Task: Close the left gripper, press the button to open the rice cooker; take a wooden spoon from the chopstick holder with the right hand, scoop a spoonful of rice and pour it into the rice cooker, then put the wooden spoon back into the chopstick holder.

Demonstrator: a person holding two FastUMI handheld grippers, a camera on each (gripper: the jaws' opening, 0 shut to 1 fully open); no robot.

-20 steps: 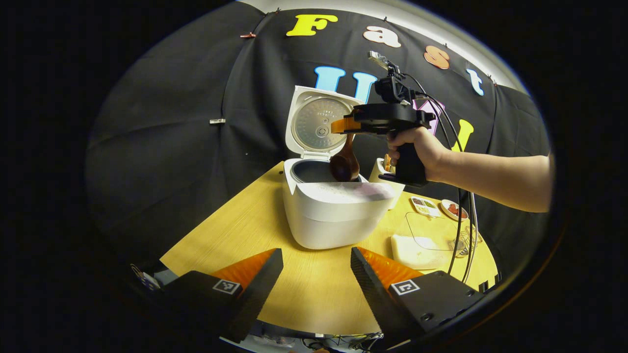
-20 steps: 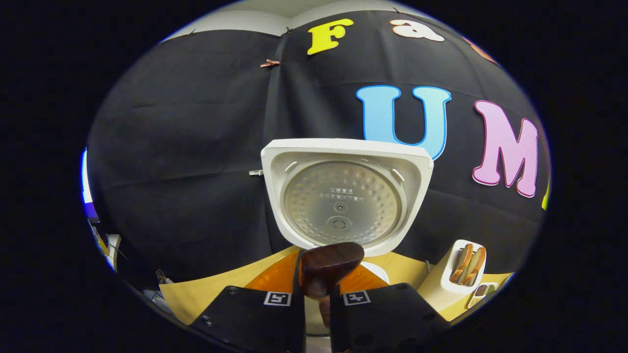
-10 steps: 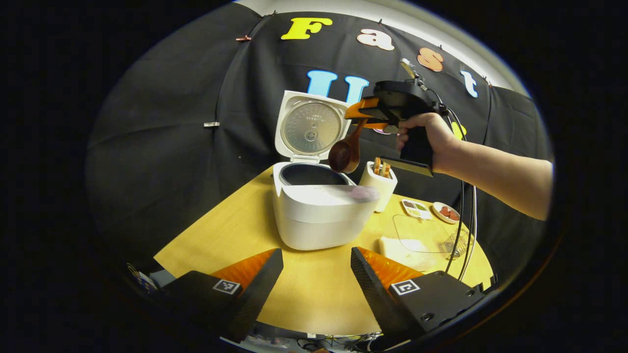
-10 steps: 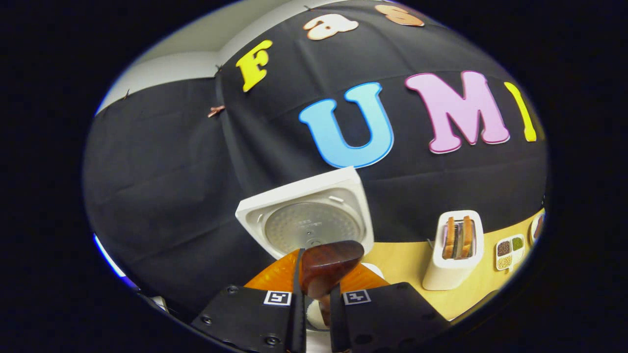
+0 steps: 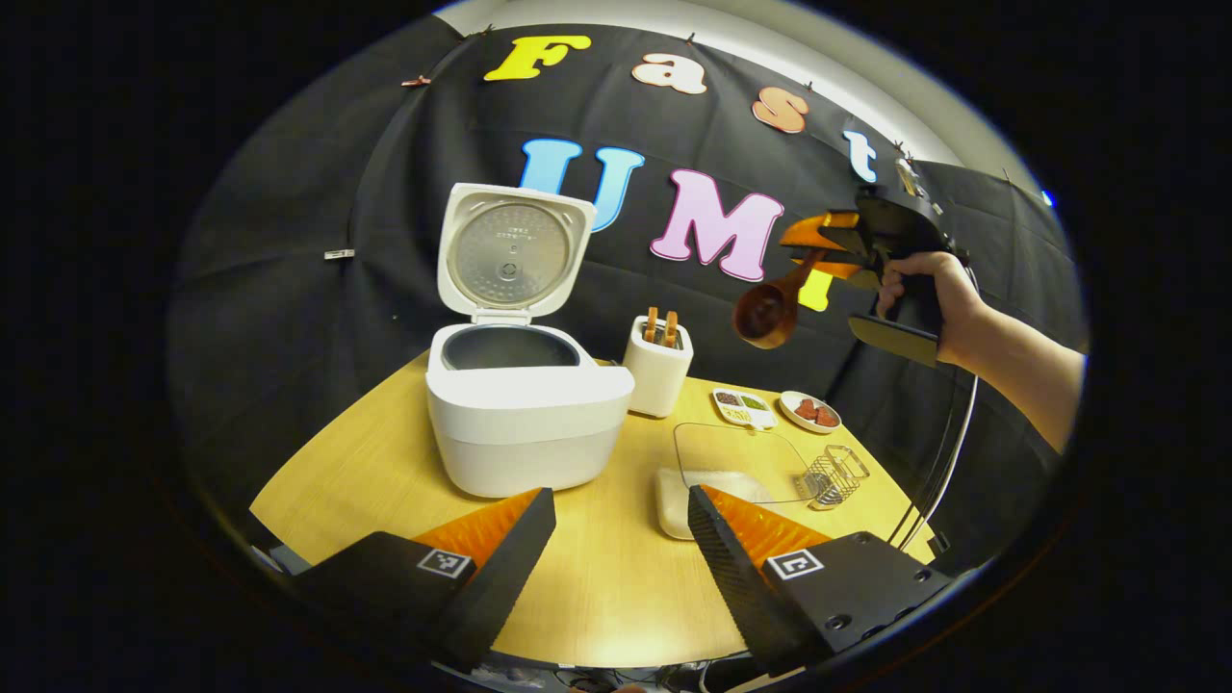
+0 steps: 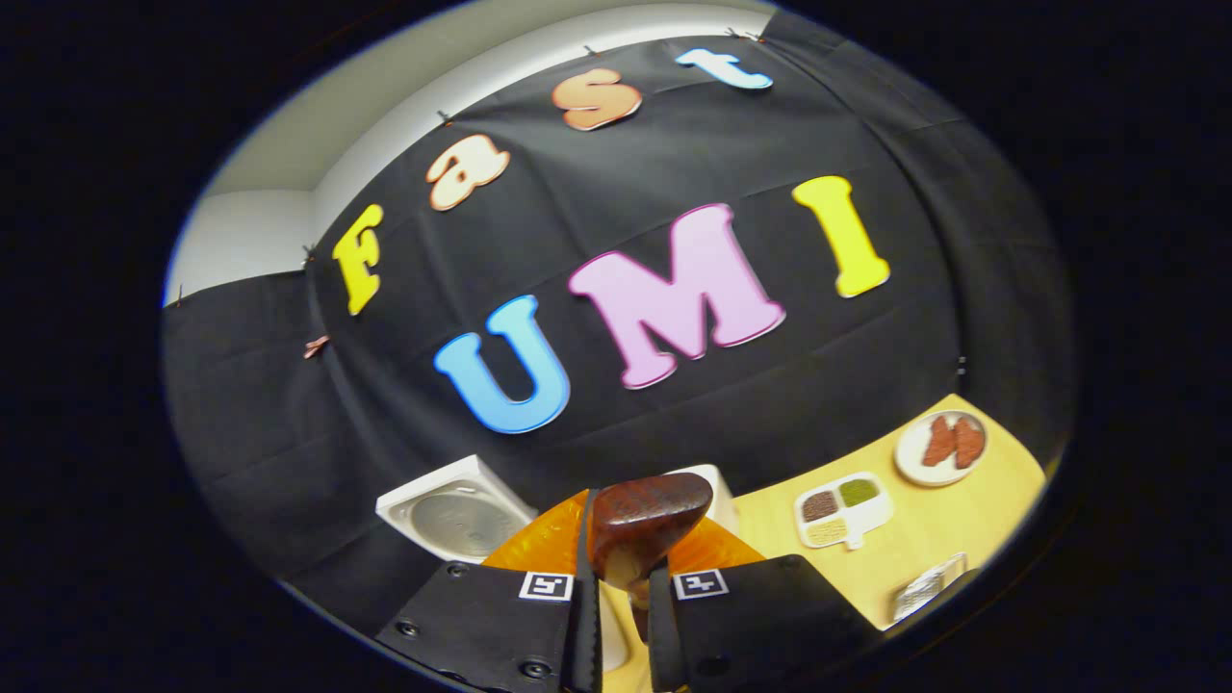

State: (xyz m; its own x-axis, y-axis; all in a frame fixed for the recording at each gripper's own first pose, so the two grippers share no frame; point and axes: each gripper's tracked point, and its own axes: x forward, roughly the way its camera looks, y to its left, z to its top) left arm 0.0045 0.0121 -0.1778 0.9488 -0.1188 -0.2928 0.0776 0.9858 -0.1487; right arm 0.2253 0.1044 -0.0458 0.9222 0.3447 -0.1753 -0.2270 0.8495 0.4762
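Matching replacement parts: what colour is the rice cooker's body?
White; the rice cooker shows best in the left gripper view.

The right tool [image 5: 818,252] has carried the wooden spoon [image 5: 770,306] away from the rice cooker [image 5: 525,404].

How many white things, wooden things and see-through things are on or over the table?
White: 5, open white rice cooker, white chopstick holder, divided dish, round plate, rice tray
Wooden: 1, brown wooden spoon
See-through: 1, clear lid
Total: 7
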